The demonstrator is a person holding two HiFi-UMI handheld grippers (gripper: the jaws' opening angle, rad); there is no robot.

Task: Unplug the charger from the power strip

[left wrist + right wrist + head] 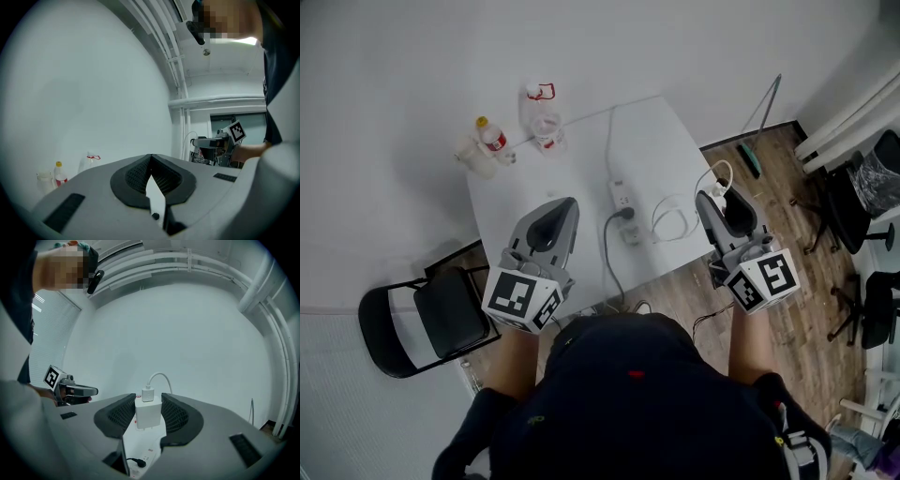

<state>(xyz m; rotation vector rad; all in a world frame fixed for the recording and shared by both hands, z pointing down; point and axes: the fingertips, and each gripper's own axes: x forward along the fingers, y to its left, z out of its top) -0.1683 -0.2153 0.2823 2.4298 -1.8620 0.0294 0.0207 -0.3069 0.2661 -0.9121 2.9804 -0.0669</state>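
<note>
left grey plastic two-jaw gripper (150, 157): pointed level, black ribbed pads met tip to tip, nothing between | right grey plastic two-jaw gripper (148, 404): pointed level, pads clamped the white charger block (148, 414) | both raised before the torso

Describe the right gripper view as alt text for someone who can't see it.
The right gripper clamps a white charger between its dark pads, a white cable arching from its top. Below lies the power strip with a black plug in it; the left gripper shows at far left.
</note>
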